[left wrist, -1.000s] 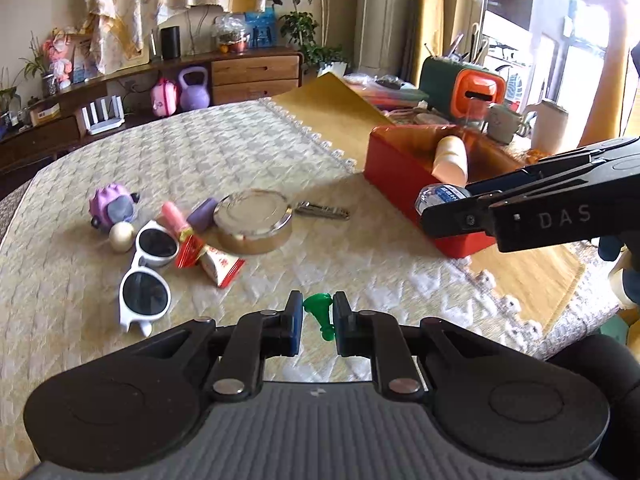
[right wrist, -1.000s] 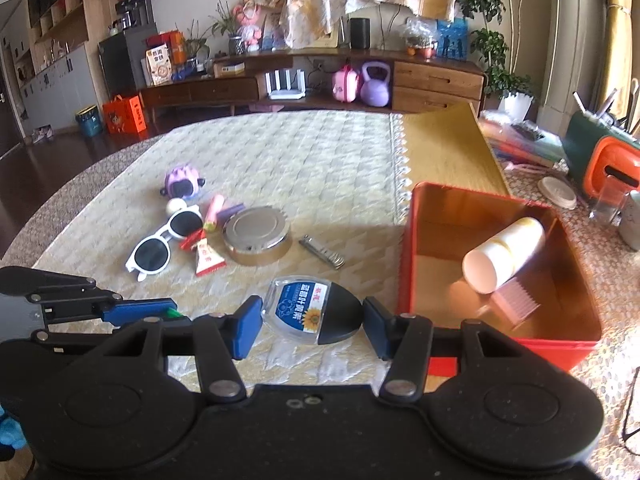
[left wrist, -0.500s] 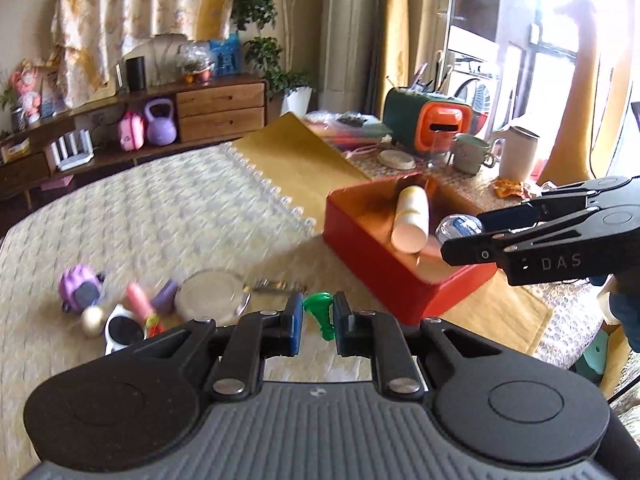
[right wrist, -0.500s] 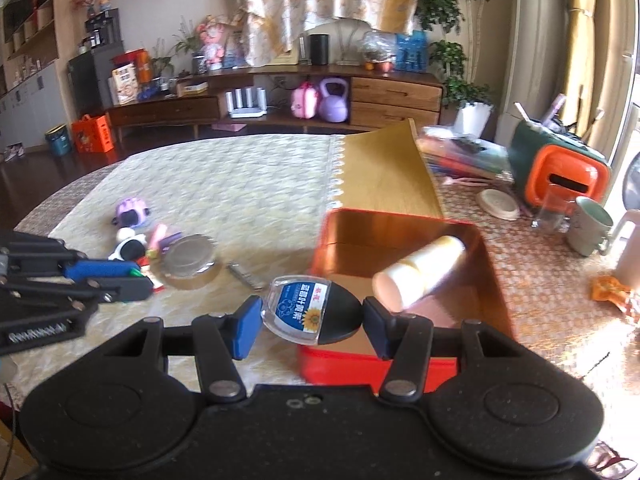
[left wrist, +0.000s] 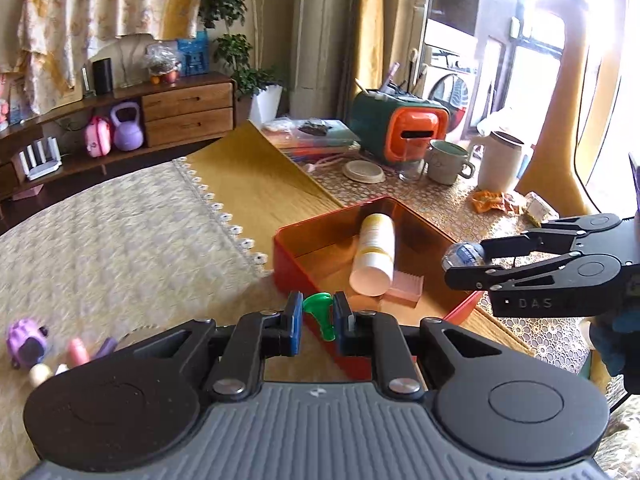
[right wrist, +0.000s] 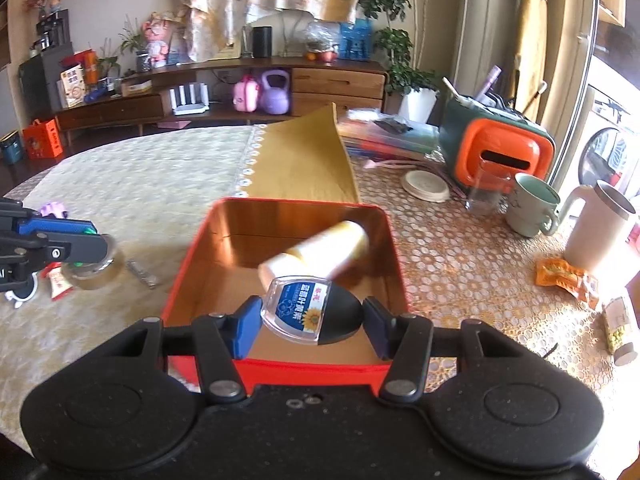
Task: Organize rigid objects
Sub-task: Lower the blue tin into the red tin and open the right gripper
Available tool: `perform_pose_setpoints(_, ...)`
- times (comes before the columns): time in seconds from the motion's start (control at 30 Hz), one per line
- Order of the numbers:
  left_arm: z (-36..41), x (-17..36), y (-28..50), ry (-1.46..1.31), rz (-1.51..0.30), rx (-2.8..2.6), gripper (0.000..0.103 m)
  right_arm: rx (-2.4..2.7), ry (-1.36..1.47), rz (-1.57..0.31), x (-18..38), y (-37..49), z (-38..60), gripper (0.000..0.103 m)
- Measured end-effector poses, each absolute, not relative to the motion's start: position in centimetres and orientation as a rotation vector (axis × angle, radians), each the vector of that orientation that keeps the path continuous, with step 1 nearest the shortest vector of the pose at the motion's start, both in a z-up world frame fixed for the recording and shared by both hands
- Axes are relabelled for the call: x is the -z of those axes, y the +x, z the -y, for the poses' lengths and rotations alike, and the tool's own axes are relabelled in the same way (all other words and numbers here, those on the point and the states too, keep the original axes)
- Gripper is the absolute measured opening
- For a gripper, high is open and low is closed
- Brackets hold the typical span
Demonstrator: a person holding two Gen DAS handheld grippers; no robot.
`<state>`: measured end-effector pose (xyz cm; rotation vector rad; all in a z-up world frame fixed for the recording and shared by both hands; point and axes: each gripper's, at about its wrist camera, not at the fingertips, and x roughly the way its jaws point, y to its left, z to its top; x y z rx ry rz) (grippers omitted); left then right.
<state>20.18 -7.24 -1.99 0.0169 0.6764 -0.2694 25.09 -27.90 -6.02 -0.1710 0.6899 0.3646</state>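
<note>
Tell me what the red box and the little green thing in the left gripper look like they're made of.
Red box: likely painted tin; thin walls, and the coppery inside mirrors the light. Green piece in the left gripper: probably moulded plastic; bright, smooth, glossy and slightly see-through.

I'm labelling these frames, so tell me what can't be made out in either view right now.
- Pale bottle in the red box: motion-blurred, right view.
- Toys bottom left: cut off by left gripper, left view.
- Green piece: too small to identify.
- Case label: too small to read.
</note>
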Motion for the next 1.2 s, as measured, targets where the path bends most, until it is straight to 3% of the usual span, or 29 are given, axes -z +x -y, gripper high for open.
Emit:
perform_pose_setpoints(0.57,14.1,5.7,26.4,0.107,-0.794,0.331,0.016,-0.449,-0.313,-0.730,8.2,29.4,29.1,0.054)
perform_pose_setpoints(1.2,16.3,9.3,29.5,0.168,-0.907,0.310,0.016,-0.550,-0.400,-0.764,10.6,30.8,28.2,0.053)
